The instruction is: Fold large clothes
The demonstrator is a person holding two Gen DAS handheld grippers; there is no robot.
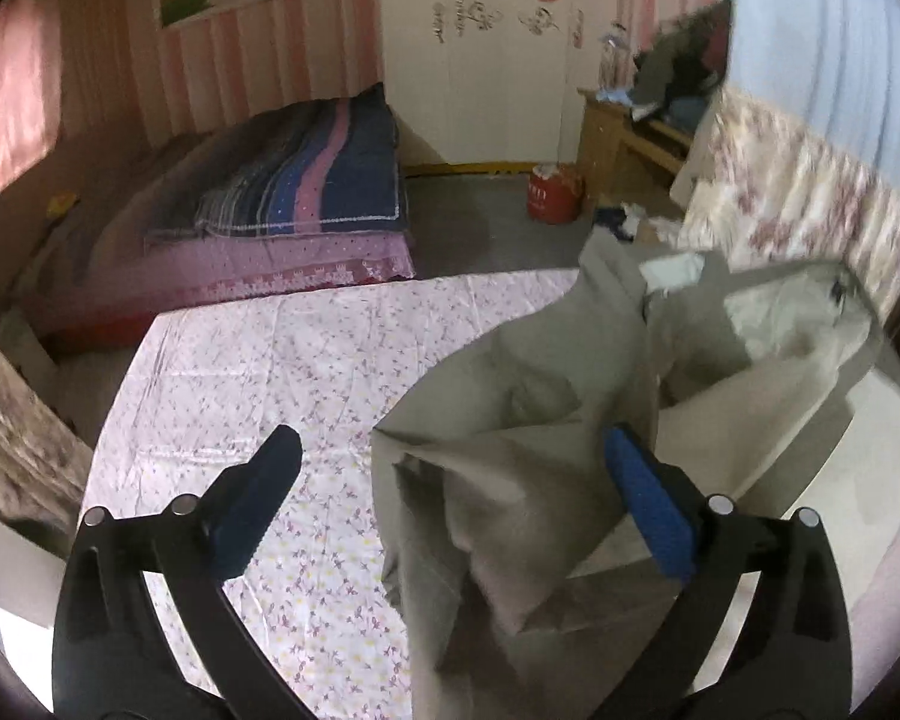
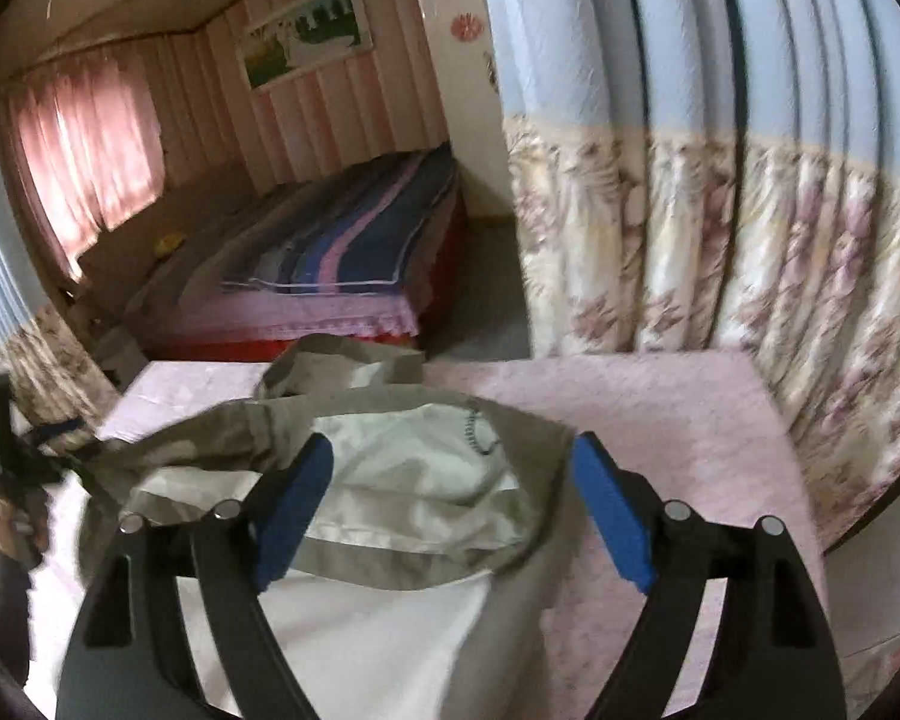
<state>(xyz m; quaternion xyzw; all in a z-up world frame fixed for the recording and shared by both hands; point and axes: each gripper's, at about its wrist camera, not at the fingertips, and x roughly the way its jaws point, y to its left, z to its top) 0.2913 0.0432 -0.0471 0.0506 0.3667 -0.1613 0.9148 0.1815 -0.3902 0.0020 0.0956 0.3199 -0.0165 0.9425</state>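
A rumpled khaki garment [image 1: 510,480] with a pale, smooth lining [image 2: 426,468] lies heaped on the bed's thin floral sheet [image 1: 240,390], creased into soft, loose folds. The left tongs [image 1: 450,480] hang spread above its near edge, pinching nothing. The right tongs [image 2: 450,498] hover spread over the exposed lining, blue ribbed pads [image 2: 612,510] apart.

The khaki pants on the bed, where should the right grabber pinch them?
Probably the waistband of the khaki pants, the thick edge bunched between the open right gripper fingers. Come straight forward and down: that hem lies across the gap, above the pale lining.
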